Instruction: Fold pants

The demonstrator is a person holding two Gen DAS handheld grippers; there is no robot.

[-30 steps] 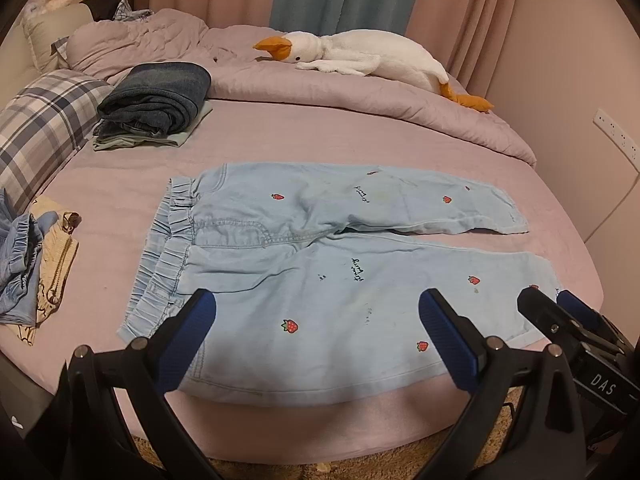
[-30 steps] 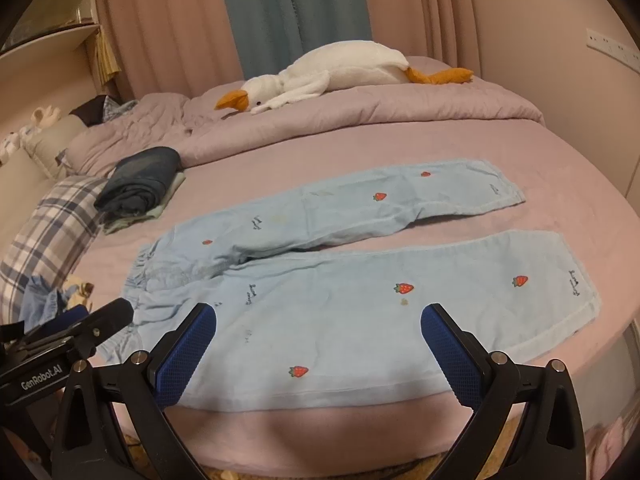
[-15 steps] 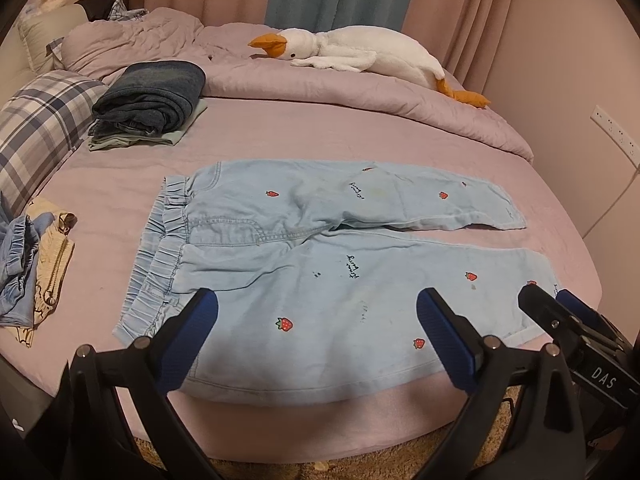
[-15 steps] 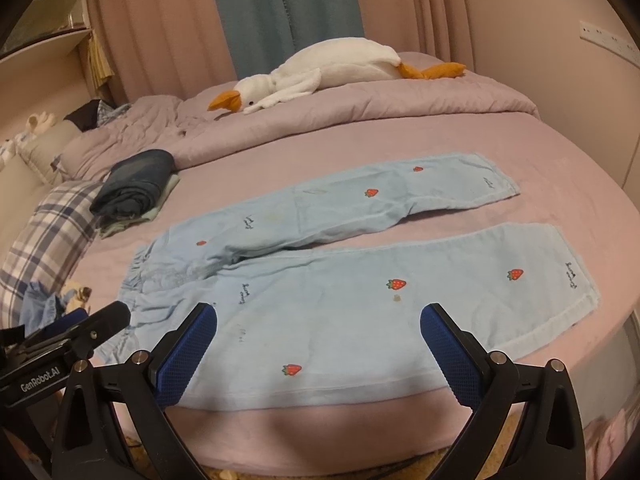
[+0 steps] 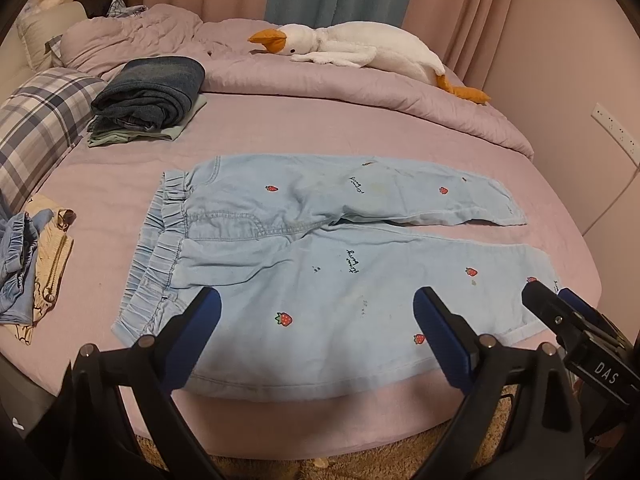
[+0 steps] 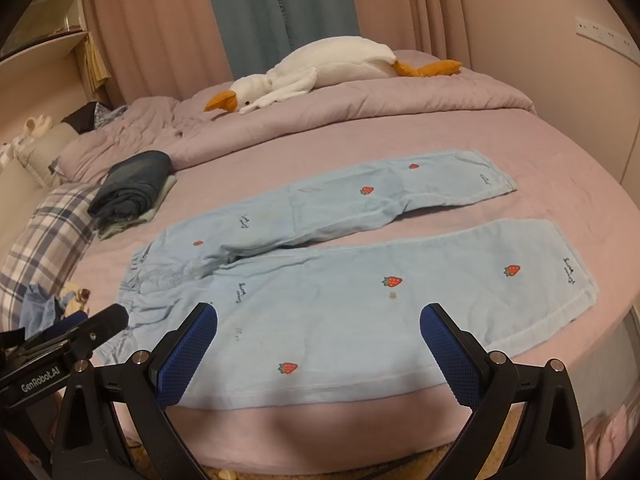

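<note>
Left wrist view: we hold the left gripper (image 5: 316, 332) spread wide, grasping nothing, above the near leg of the light-blue strawberry pants (image 5: 320, 248), which lie flat and unfolded on the pink bed (image 5: 280, 128), waistband toward the plaid pillow (image 5: 36, 120).

Right wrist view: our right gripper (image 6: 318, 346) is likewise spread and empty over the pants (image 6: 360, 280) near the bed's (image 6: 400, 128) front edge. Beyond them lie folded jeans (image 6: 132, 188) and a plush goose (image 6: 320, 68).
</note>
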